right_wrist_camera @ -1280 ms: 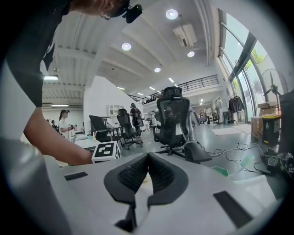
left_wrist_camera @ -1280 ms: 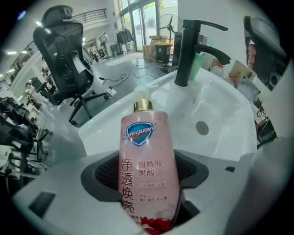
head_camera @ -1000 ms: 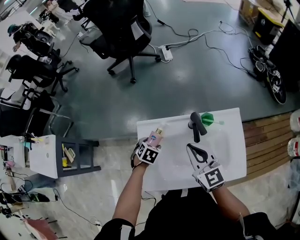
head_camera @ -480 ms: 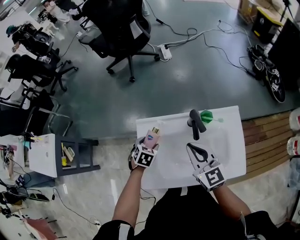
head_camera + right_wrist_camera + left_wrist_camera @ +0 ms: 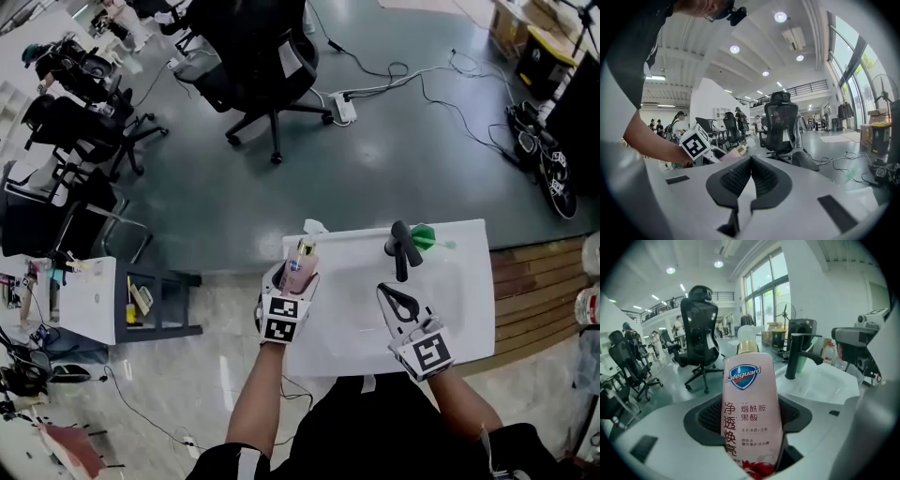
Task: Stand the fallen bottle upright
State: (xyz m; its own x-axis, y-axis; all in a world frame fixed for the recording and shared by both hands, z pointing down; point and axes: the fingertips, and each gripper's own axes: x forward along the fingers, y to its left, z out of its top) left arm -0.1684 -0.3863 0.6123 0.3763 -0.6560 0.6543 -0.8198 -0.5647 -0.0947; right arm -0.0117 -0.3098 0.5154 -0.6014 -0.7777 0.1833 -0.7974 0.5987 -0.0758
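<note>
We find the left hand-held gripper (image 5: 298,274) pinching the bottle (image 5: 751,404); its long axis runs along the jaws, cap away from the hand.

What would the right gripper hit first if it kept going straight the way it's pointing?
Probably the black faucet, just ahead of the right gripper; it stands slightly right of the jaws' line, so the gripper might narrowly pass it.
</note>
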